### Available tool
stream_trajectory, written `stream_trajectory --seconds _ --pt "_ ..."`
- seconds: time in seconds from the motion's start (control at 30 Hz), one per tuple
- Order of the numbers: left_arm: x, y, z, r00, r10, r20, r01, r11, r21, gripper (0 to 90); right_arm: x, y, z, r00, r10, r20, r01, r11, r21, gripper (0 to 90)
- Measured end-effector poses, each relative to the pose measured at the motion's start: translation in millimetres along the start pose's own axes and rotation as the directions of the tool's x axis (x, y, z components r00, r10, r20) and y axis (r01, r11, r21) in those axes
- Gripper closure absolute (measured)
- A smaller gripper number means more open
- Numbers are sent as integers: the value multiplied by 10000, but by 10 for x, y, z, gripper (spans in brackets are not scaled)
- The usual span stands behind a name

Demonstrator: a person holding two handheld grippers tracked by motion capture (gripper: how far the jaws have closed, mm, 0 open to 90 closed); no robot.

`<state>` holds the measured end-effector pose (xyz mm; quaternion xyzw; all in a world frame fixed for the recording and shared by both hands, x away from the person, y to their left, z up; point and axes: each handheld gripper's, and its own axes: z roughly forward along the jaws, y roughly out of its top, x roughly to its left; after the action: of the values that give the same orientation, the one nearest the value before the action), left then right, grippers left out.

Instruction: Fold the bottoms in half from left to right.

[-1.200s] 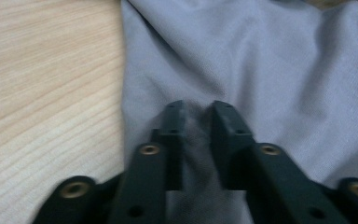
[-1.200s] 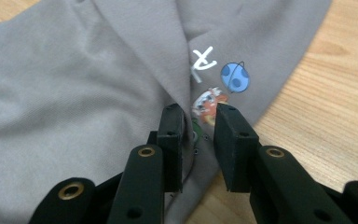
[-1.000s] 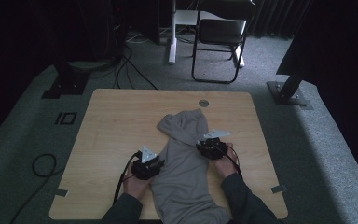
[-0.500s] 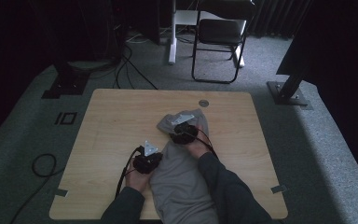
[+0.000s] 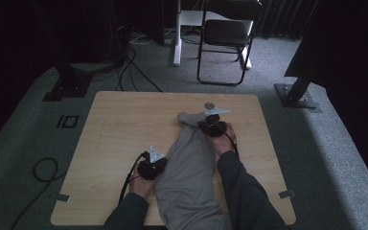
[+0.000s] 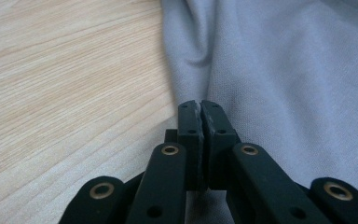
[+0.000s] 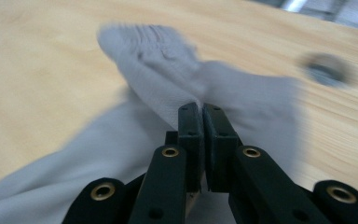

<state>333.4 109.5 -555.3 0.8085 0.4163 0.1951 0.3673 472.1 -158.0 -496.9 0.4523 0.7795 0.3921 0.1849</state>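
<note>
We see a grey garment (image 5: 191, 167) lying down the lower middle of the wooden table (image 5: 124, 124). Our left gripper (image 5: 152, 167) and right gripper (image 5: 212, 125) both pinch its fabric, jaws closed. Pulling unevenly could bunch it.

The grey garment (image 5: 188, 167) is soft knitted cloth, matt, with a fine even weave and a ribbed cuff (image 7: 142, 35) at its far end. It lies on a tabletop (image 5: 120, 120) of pale wood, smooth, with a clear grain and a dull sheen. The left gripper (image 6: 199, 106) has jaws of matt black plastic with brass-coloured rivets. Beyond the tabletop, the chair (image 5: 227, 33) has a thin dark metal frame.
</note>
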Motion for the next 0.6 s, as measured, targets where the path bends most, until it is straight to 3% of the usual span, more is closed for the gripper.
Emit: stream_trajectory --seconds 0.03,0.13,0.2,0.3,0.43,0.53,0.6 --pt "-1 0 0 10000 5 -7 -5 10000 1 878 -138 -34 -22 9985 473 273 -476 9988 90 864" --pt "-2 -1 -1 10000 15 56 -15 10000 -25 875 -347 -132 -23 9918 964 836 -1005 9939 457 803" --pt "1 -1 -1 9999 -14 141 15 10000 -56 830 -426 -196 -26 9903 1264 581 -1296 9900 554 733" --pt "34 16 -12 9991 -211 372 217 9997 -146 751 -430 -236 -17 9915 1274 262 -1287 9902 547 652" --pt "75 73 -25 9962 -523 695 550 9978 -375 719 -388 -266 14 9884 1520 -17 -1516 9861 681 606" --pt "60 171 6 9974 -359 619 384 9984 -408 713 -351 -285 69 9927 1166 294 -1189 9882 962 651" --pt "52 249 39 9978 -277 608 305 9985 -454 704 -353 -301 98 9909 1091 791 -1176 9867 1119 673"
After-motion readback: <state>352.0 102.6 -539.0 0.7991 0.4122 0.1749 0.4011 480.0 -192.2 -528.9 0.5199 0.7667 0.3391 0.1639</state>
